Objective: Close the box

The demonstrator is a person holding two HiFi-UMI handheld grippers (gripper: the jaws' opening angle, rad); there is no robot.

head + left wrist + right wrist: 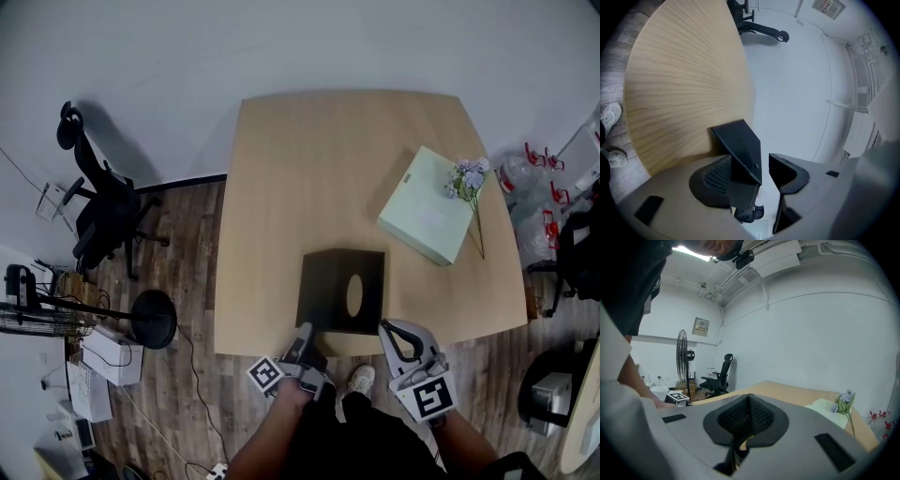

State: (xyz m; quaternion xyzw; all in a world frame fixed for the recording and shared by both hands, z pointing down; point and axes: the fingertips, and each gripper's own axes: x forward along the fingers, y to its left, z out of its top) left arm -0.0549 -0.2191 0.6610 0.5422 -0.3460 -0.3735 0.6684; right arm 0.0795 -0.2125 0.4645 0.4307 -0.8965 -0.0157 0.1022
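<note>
A black box (330,281) with an oval hole in its top sits at the table's near edge. My left gripper (304,339) reaches its near left corner. In the left gripper view a black flap (739,143) of the box stands between the jaws of the left gripper (752,160). The flap lies against one pad, and a gap shows to the other pad, so this gripper is open. My right gripper (392,330) hovers just off the box's near right corner. Its pads (749,416) meet with nothing between them, so it is shut.
The wooden table (309,169) also carries a pale green box (427,211) with a sprig of flowers (467,180) at the right. An office chair (98,206) and a fan base (153,319) stand on the floor to the left. My shoe (359,379) shows below the table edge.
</note>
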